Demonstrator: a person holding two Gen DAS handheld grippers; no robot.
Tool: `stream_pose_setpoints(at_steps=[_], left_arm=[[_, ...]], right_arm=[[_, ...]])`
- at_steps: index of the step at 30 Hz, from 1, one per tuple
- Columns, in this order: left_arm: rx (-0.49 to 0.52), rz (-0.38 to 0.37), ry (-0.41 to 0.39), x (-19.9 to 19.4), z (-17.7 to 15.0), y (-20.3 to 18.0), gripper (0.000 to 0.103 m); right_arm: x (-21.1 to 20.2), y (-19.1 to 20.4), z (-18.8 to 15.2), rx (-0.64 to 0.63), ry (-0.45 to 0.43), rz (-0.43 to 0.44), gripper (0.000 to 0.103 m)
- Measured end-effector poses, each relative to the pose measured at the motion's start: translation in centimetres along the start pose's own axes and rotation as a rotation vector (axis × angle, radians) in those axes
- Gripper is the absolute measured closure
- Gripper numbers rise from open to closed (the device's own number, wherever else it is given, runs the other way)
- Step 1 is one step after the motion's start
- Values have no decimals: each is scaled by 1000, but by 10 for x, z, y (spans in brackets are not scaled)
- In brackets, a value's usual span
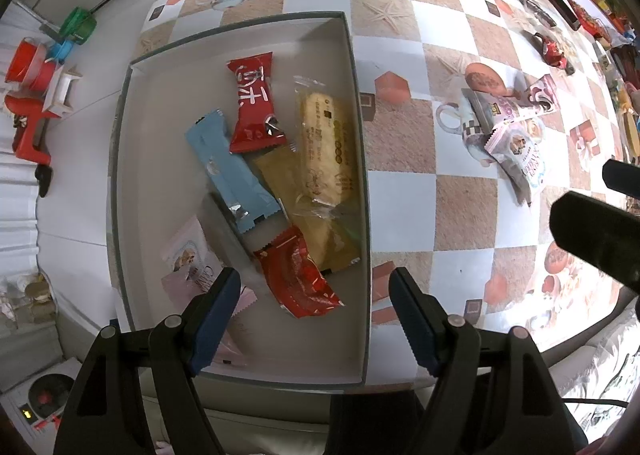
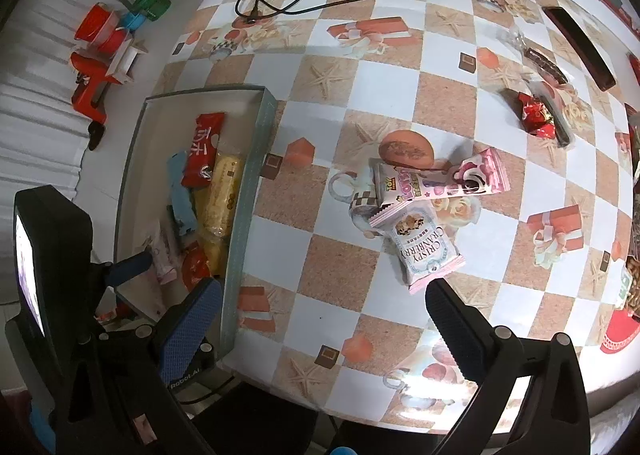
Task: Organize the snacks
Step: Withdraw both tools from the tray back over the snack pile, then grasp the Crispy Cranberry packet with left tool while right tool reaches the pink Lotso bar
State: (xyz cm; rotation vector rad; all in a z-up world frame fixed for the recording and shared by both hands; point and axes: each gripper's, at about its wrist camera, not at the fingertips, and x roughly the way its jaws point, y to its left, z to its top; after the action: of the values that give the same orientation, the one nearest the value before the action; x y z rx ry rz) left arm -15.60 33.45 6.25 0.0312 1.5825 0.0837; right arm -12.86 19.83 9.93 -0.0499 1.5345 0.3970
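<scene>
On the checked tablecloth (image 2: 400, 103), just ahead of the right gripper (image 2: 324, 319), lie the two loose snacks that seem to matter next: the cranberry packet (image 2: 422, 245) and, touching its far end and partly overlapping it, the pink Toy Story packet (image 2: 440, 181). The cranberry packet's long axis runs away from the gripper and slightly toward the box, while the pink one lies across it, nearly side to side. The cranberry packet's near crimped edge sits close beside the right-hand fingertip (image 2: 440, 295), off to that side and not centred in the gap, so a shift toward that side looks needed before closing. The right gripper's fingers are spread wide with nothing between them. This hand is plainly the nearer; the left gripper (image 1: 316, 307) hangs over the open box (image 1: 360, 135), its fingers also well apart and empty, above the red, blue, gold and clear-wrapped packets already inside. The box stands well apart from the loose pair, on the left of the right gripper. A red foil sweet (image 2: 534, 115) lies farther off toward the table's far edge.
</scene>
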Motion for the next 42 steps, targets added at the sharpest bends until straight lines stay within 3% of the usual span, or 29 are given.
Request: stream_pose_setpoints(at_steps=[23, 32, 42], left_arm=[[18, 0, 5, 3, 0, -2, 23], [20, -9, -11, -4, 6, 3, 23], [110, -18, -43, -21, 15, -27, 23]], right_arm=[[13, -20, -6, 88, 57, 17, 0], [39, -92, -11, 350, 147, 15, 0], [42, -151, 41, 586, 63, 14, 0]])
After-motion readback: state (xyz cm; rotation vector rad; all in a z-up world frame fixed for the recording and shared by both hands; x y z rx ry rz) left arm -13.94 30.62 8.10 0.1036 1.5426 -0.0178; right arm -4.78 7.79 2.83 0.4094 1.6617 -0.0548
